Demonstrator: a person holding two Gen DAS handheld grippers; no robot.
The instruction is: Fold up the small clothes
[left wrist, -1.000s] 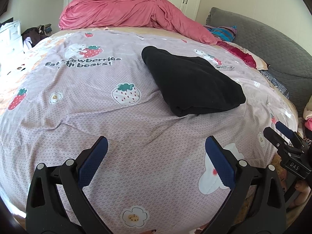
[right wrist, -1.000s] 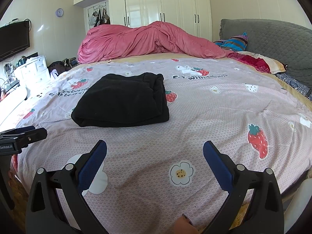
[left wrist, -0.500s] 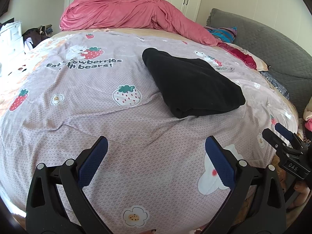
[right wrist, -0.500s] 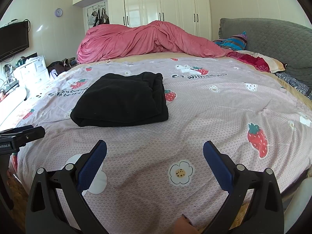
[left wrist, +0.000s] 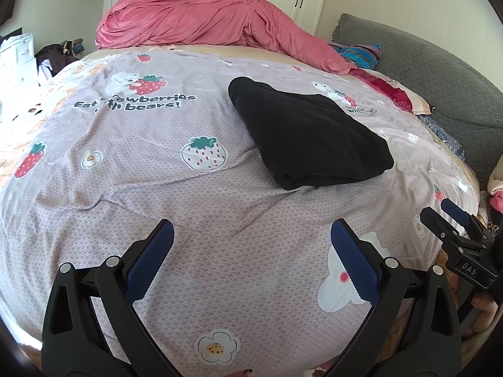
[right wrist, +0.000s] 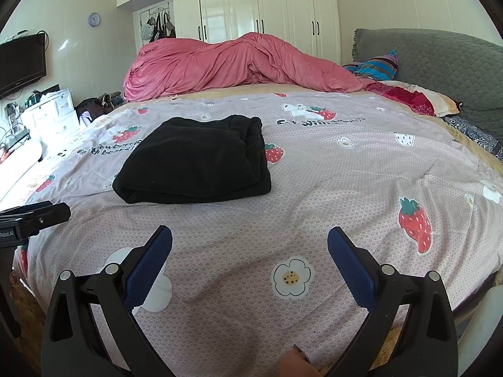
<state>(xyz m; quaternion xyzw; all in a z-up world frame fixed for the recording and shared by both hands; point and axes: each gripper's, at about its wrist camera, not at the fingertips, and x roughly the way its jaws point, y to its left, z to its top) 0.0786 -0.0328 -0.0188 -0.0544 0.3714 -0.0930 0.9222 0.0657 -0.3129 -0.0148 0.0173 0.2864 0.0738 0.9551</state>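
Note:
A black garment [left wrist: 309,135] [right wrist: 198,165] lies folded into a thick rectangle on the pale purple strawberry-print bedspread [left wrist: 157,157] [right wrist: 361,172]. My left gripper [left wrist: 251,257] hangs open above the near edge of the bed, well short of the garment, with nothing between its blue pads. Over the same near edge my right gripper [right wrist: 250,260] is open and empty too, the garment ahead of it to the left. Each gripper shows at the other view's side: the right one [left wrist: 456,229], the left one [right wrist: 34,216].
A crumpled pink duvet [left wrist: 213,22] [right wrist: 239,62] is heaped along the far side of the bed. A grey padded headboard [left wrist: 440,72] [right wrist: 440,62] and pillows lie to the right. White wardrobes [right wrist: 267,12] stand behind; a drawer unit [right wrist: 50,113] stands left.
Both grippers have drawn back slightly from the garment and stayed open. The folded black garment has not moved.

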